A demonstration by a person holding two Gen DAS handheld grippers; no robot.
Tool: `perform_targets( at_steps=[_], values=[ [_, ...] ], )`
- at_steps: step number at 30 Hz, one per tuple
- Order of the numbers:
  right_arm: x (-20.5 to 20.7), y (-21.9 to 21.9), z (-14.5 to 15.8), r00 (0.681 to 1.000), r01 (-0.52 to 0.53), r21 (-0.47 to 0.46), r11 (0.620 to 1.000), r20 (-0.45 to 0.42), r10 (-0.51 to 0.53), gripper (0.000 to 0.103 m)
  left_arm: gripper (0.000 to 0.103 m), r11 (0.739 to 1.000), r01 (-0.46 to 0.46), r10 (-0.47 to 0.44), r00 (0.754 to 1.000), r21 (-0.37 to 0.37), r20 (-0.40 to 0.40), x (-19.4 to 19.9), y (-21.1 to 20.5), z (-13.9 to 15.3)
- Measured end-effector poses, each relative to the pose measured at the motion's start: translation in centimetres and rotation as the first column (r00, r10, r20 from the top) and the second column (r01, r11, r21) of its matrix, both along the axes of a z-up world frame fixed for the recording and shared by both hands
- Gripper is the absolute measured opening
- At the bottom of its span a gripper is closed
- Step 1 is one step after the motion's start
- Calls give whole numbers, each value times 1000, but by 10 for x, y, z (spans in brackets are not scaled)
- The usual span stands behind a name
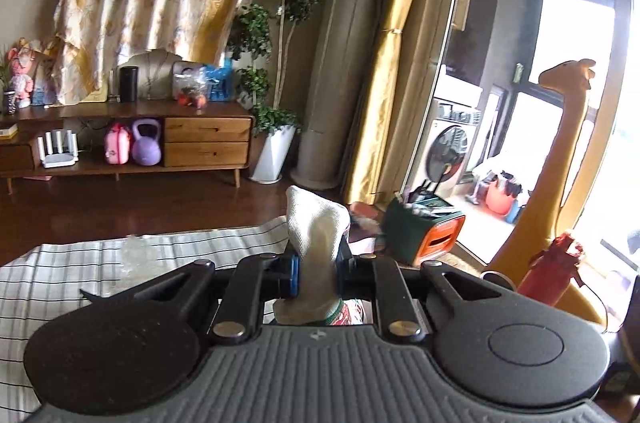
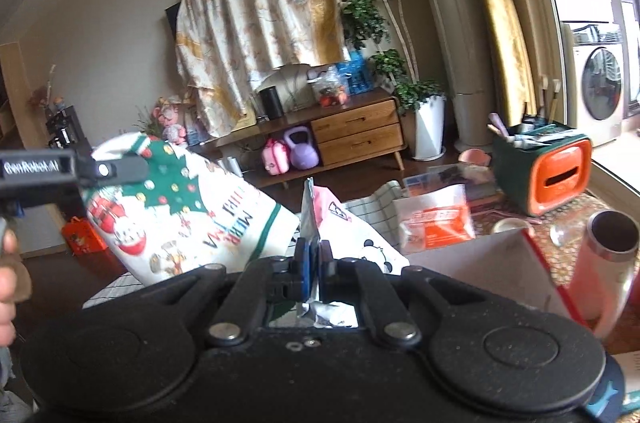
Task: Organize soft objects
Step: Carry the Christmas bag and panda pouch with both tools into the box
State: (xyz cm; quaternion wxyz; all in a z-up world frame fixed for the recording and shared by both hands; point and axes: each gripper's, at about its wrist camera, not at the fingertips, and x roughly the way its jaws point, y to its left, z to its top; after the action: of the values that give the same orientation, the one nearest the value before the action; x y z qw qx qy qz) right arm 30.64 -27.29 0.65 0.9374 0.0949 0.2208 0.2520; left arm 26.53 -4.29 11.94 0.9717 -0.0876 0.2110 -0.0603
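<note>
My left gripper [image 1: 316, 263] is shut on the white knitted rim of a Christmas cloth bag [image 1: 316, 223], which sticks up between its pads. The right wrist view shows the same bag [image 2: 180, 219] hanging at the left. It is white with a green tree, red figures and upside-down lettering. The left gripper [image 2: 116, 169] pinches its top edge, and a person's hand shows at the frame edge. My right gripper [image 2: 314, 255] is shut on the silver edge of a white and pink panda-print packet [image 2: 360, 235], held just right of the bag.
A black-lined white cloth [image 1: 100, 263] covers the surface below. To the right are a green and orange box [image 2: 552, 167], an orange and white packet [image 2: 436, 215], a white box [image 2: 480, 255] and a pink tumbler [image 2: 604, 263]. A red bottle [image 1: 556, 267] and giraffe toy [image 1: 560, 163] stand by the window.
</note>
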Motion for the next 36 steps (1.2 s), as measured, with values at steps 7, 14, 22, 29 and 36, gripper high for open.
perform_targets(
  at_steps=[7, 14, 22, 29, 36],
  values=[
    [4, -44, -15, 996, 90, -20, 996, -22, -91, 3, 16, 995, 87, -87, 996, -41, 14, 19, -47, -7],
    [13, -74, -32, 988, 144, -25, 989, -47, -145, 3, 16, 988, 137, -136, 991, -73, 13, 43, -84, -31],
    [31, -86, -53, 985, 151, -56, 987, -79, -155, 3, 16, 984, 139, -140, 990, -114, 5, 75, -99, -67],
    [50, -90, -75, 978, 154, -75, 985, -127, -163, 3, 16, 982, 130, -139, 988, -138, -64, 97, -95, -114],
    [62, -86, -95, 973, 143, -98, 985, -166, -158, 3, 16, 980, 127, -146, 981, -150, -127, 106, -86, -147]
  ],
)
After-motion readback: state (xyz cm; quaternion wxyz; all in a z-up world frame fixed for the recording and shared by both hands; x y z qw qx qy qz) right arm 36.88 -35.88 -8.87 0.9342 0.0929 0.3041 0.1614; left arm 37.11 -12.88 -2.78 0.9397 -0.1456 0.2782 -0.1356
